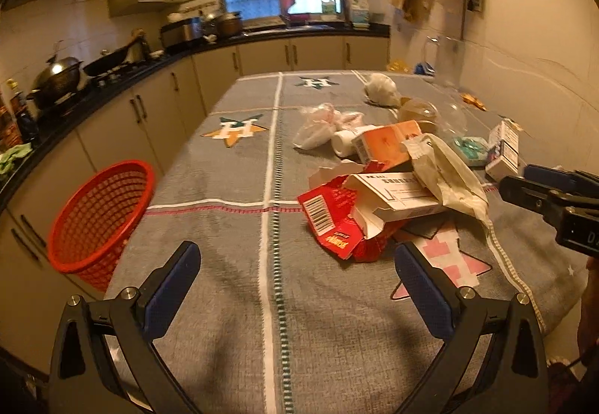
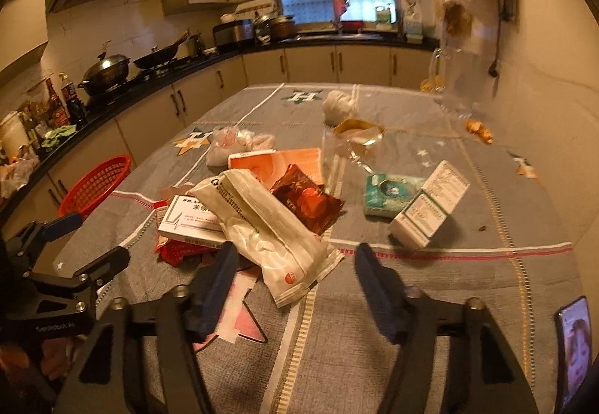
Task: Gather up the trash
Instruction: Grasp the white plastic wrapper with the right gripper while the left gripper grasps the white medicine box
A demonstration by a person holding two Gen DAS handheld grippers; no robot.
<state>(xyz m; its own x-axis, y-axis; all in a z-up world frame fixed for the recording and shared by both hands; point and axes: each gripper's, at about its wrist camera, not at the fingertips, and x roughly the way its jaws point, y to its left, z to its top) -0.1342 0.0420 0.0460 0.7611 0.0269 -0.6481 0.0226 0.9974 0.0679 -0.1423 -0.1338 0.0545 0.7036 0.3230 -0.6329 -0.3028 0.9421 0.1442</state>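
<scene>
Trash lies in a pile on the grey tablecloth (image 1: 224, 286): a torn red carton (image 1: 333, 223), a white box (image 1: 400, 196), a cream wrapper (image 1: 449, 170) (image 2: 269, 230), an orange box (image 1: 382, 144) (image 2: 277, 159), a dark red packet (image 2: 307, 200), a white plastic bag (image 1: 322, 125) and a crumpled paper ball (image 1: 382, 88). A red mesh basket (image 1: 97, 219) (image 2: 95, 185) stands off the table's left edge. My left gripper (image 1: 297, 260) is open and empty, just short of the red carton. My right gripper (image 2: 295, 264) is open and empty, its jaws either side of the cream wrapper's near end.
A green tissue pack (image 2: 389, 193) and a white and green box (image 2: 430, 208) lie right of the pile. A clear cup (image 2: 344, 151) stands behind it. A phone (image 2: 574, 343) lies at the near right edge. Kitchen counters (image 1: 112, 84) run along the left and back.
</scene>
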